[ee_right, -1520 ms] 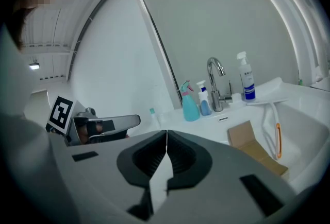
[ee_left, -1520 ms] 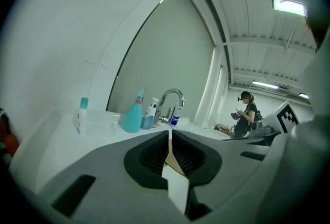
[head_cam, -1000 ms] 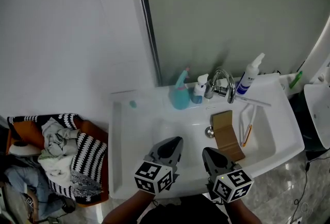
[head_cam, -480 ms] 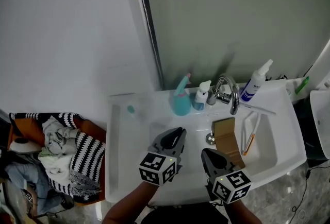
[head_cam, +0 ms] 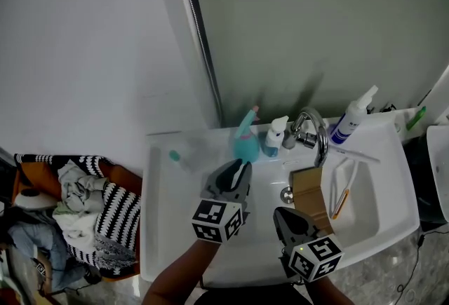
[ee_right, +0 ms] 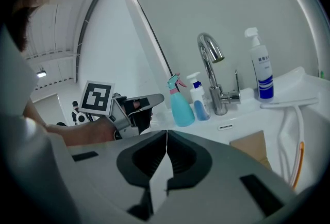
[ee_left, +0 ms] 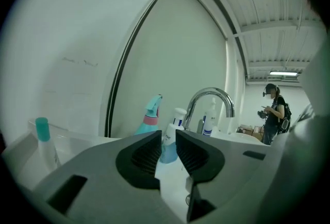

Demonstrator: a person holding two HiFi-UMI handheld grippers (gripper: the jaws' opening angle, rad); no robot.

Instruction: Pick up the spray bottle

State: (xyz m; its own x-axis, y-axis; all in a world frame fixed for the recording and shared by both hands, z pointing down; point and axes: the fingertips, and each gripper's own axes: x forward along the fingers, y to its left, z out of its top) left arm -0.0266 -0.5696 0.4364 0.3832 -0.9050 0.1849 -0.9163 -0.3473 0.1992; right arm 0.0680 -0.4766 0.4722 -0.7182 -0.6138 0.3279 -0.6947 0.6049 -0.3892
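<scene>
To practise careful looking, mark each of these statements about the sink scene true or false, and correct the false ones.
1. The teal spray bottle stands left of the tap in the head view. True.
2. The left gripper holds the spray bottle. False: it is short of the bottle, and its jaws, which have just been opening, are slightly apart with nothing between them.
3. The right gripper has its jaws together. True.
4. The brown board lies on the floor. False: it lies in the sink.

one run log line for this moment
teal spray bottle: upright on sink, untouched | left gripper: short of it, jaws just opening, nothing between | right gripper: jaws shut, empty
</scene>
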